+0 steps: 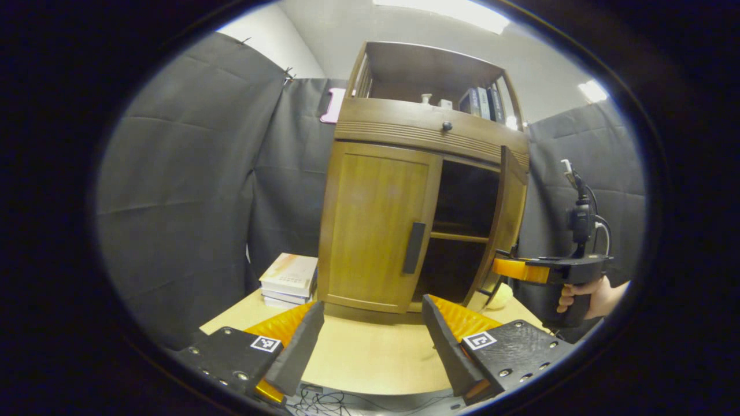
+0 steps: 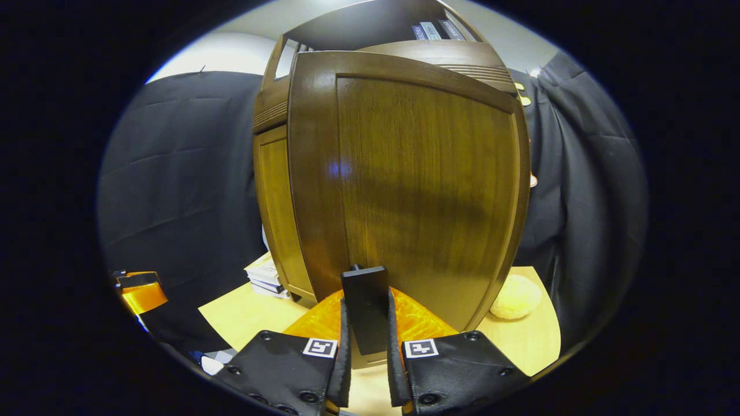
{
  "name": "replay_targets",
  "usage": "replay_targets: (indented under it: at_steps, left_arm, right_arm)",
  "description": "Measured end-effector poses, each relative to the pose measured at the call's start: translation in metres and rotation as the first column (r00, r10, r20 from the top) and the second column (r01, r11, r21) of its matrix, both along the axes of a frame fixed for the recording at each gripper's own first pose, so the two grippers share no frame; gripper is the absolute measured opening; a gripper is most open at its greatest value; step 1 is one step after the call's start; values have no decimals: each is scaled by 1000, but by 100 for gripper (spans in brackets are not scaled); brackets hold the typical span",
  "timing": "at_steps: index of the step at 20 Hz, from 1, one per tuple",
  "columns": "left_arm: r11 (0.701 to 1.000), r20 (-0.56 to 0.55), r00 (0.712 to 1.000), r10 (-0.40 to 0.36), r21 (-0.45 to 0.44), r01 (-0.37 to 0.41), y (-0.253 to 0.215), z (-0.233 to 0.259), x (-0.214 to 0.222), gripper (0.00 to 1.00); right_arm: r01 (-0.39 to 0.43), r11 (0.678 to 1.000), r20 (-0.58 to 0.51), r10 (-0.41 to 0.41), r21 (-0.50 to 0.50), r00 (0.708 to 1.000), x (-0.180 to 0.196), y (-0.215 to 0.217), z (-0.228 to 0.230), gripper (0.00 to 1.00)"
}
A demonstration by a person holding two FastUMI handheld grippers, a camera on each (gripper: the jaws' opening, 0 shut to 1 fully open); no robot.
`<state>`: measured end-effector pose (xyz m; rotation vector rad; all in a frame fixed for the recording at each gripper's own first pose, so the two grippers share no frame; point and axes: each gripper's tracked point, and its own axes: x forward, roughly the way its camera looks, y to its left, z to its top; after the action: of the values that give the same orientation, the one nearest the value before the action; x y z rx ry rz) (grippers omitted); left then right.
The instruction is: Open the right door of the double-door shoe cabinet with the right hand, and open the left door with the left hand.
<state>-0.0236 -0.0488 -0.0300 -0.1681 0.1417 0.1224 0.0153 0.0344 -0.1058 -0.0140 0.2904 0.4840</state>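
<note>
Your right gripper (image 2: 368,370) was clamped on the right door's handle (image 2: 365,306); your left gripper (image 1: 370,341) stood open facing the left door's handle (image 1: 414,247). A steady outward arc suited best.

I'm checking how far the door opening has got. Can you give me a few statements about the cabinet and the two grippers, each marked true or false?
1. The right door of the cabinet is swung open. True.
2. The left door is open too. False: it sits closed, its handle untouched.
3. The right gripper is shut on the right door's handle. True.
4. The left gripper holds the left door's handle. False: it is open, apart from the cabinet, over the table.
5. A stack of books lies on the table beside the cabinet. True.
</note>
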Motion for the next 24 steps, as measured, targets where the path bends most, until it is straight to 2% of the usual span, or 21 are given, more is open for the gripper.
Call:
replay_targets:
  at_steps: [13,17,24]
  left_arm:
    - [999,9,1000,-24,29,24,-42,5,10,100]
    - [999,11,1000,-23,29,23,-57,6,11,100]
    - [1000,13,1000,-23,20,23,-80,4,12,100]
  right_arm:
    - [-48,998,-22,48,28,999,-40,-74,-10,27]
    - [-71,997,0,71,-3,997,-43,-103,-4,27]
    - [-72,997,-11,72,11,997,-42,-155,-8,28]
